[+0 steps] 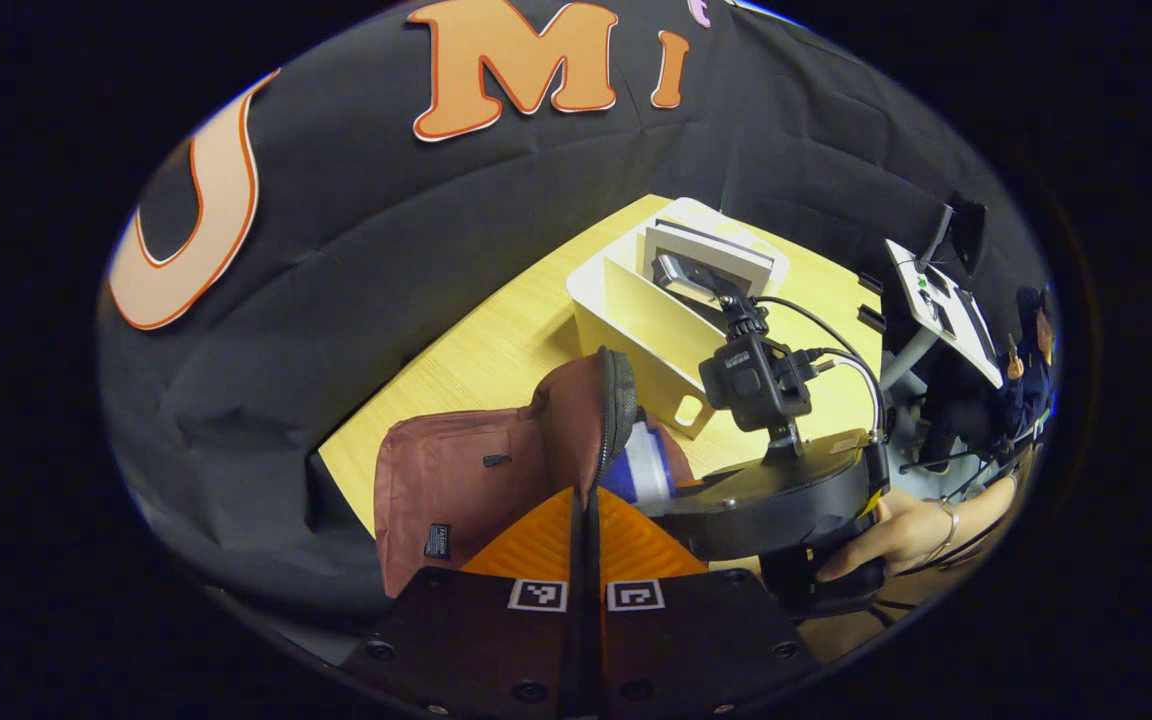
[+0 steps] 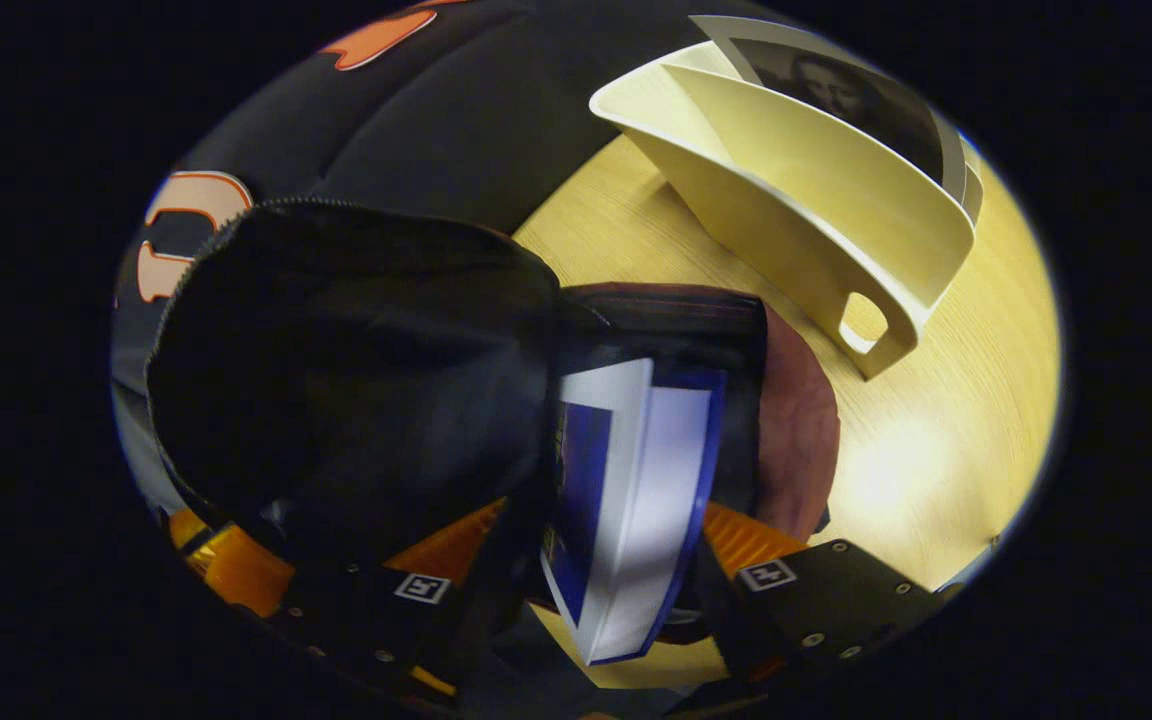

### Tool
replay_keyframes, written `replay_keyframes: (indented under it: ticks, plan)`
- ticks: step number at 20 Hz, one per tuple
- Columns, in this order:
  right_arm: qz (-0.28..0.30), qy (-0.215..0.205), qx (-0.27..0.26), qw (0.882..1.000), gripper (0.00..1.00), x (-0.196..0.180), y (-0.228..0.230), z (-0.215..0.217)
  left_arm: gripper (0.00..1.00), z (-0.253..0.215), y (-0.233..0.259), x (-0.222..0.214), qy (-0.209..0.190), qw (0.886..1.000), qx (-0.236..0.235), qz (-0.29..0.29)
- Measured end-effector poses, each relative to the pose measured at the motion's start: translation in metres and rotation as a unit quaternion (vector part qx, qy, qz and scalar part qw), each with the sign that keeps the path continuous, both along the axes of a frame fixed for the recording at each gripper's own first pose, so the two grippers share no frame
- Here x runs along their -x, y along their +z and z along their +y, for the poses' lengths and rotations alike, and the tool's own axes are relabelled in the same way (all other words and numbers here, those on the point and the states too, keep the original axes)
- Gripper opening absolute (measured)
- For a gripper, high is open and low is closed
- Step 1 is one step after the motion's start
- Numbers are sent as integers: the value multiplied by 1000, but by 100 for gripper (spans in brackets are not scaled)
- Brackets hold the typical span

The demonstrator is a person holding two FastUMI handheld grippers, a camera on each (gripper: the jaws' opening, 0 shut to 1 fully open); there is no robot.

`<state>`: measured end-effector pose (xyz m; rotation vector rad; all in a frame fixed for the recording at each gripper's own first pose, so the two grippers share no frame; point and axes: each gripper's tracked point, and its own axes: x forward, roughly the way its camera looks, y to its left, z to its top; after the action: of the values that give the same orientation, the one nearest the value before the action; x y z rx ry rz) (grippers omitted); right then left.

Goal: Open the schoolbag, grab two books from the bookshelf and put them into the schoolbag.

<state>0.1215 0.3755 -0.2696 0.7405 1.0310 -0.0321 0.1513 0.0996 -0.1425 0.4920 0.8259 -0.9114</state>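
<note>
Right tongs [image 2: 626,570] gripping blue book [image 2: 636,500], schoolbag [image 2: 356,370] interior dark

schoolbag flap [image 2: 356,370] hides bag's inside

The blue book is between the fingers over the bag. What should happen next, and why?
Probably lower the blue book deeper into the schoolbag before letting go. The right gripper holds it at the bag's open mouth, while the left gripper pinches the flap back. Another book waits in the bookshelf.

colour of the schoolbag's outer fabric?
Reddish-brown soft fabric schoolbag, with a dark zipper edge; clearest in the left gripper view.
</note>
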Motion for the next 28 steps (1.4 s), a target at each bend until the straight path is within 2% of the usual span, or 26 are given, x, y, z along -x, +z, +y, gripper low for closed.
replay_keyframes:
  ticks: [1, 7, 10, 13, 16, 19, 23, 25, 28]
  plan:
    - [6, 1, 2, 1000, 98, 3, 1, -3, 0, 1, 0, -1, 2, 1000, 1, 1]
    - [-8, -49, 6, 999, 97, -2, 14, -50, 0, 11, -5, -4, 9, 1000, 3, 2]
    - [-9, -51, 0, 999, 98, 6, 18, -67, 0, 15, -8, -3, 14, 1000, 5, 7]
    - [-11, -29, -3, 1000, 98, 31, 23, -78, 0, 16, -9, -4, 18, 1000, 9, 9]
    - [-16, -11, 4, 1000, 98, 60, 38, -108, 0, 15, -13, -2, 20, 1000, 11, 13]
    - [-35, 8, 68, 997, 98, 80, 62, -166, 1, 14, -18, -2, 19, 1000, 10, 16]
    - [-68, 62, 186, 978, 98, 89, 116, -232, 0, 7, -25, 3, 16, 1000, 5, 24]
    - [-86, 91, 208, 970, 98, 77, 152, -245, 0, 4, -29, 6, 12, 1000, -1, 25]
    - [-103, 162, 233, 953, 98, 59, 193, -246, 0, 2, -32, 14, 9, 1000, -8, 29]
